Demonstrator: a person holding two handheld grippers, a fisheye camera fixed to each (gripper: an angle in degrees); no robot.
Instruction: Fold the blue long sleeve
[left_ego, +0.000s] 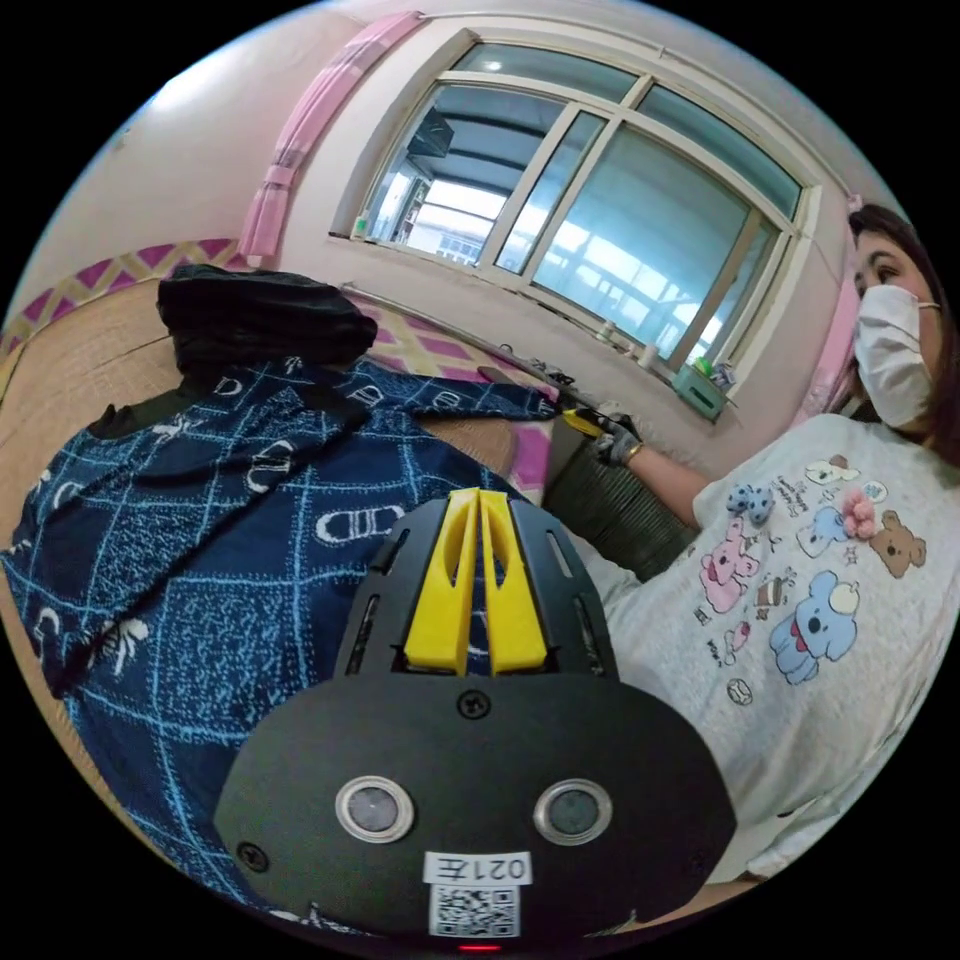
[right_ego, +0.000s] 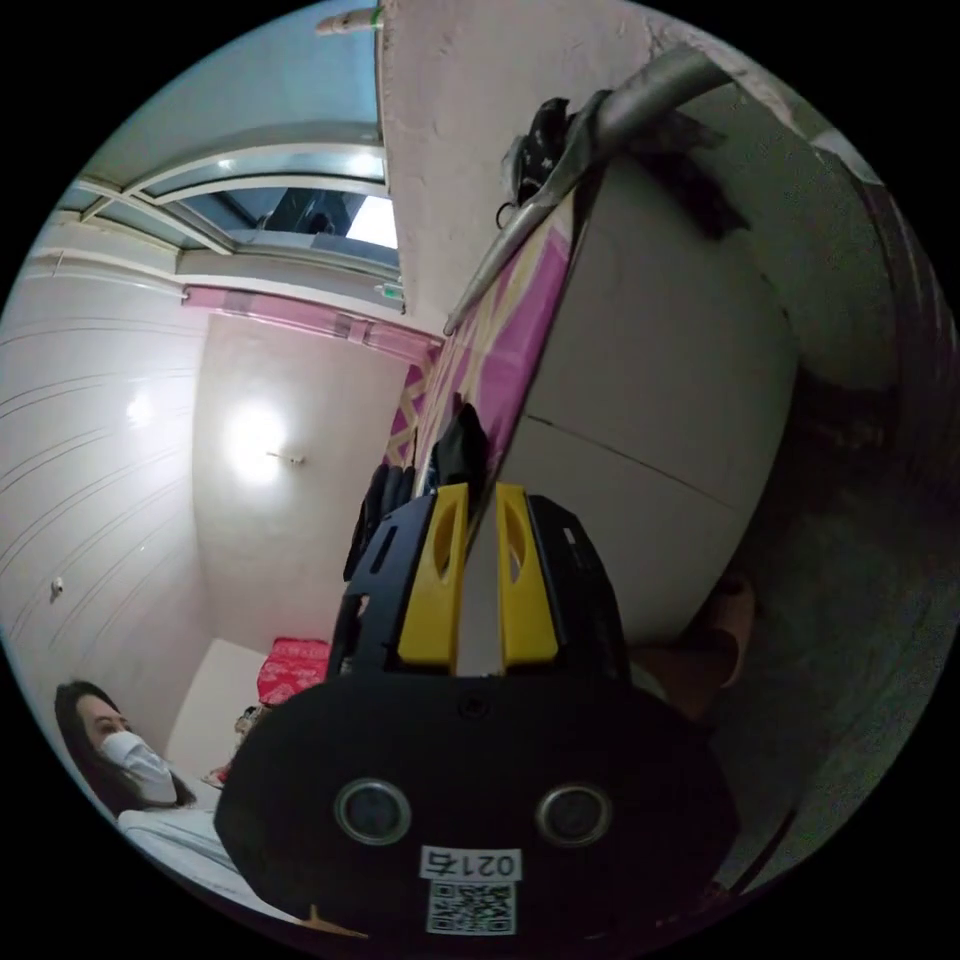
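While the blue long sleeve (left_ego: 230, 540) lies spread over a woven mat (left_ego: 80, 370), the left gripper view looks across it from the hem side, and the garment serves as the landmark for everything else. Its dark blue fabric carries a pale grid and white motifs, and its black collar (left_ego: 125, 420) lies on the side of the garment toward the mat's far part. Just beyond the collar end sits a black bundle of cloth (left_ego: 260, 315), touching the garment's upper edge. One sleeve (left_ego: 470, 398) stretches away from the body of the garment toward the window (left_ego: 590, 210), and at its cuff the right gripper (left_ego: 583, 420) shows its yellow tip, held in a gloved hand (left_ego: 618, 440); whether it pinches the cuff cannot be told at this size. The left gripper (left_ego: 478, 500) hangs over the near part of the garment, its yellow jaws brought together with only a sliver between them at the tips, and blue fabric shows in the narrow slot lower down, though a real grip on it cannot be told. A person in a white printed shirt (left_ego: 800, 620) stands beside the garment's near edge. Turning to the right gripper view, the right gripper (right_ego: 478, 495) has its yellow jaws standing slightly apart with a pale surface (right_ego: 650, 420) visible through the gap. A metal bar (right_ego: 600, 130) crosses above, beside a pink-patterned cover (right_ego: 500, 340).
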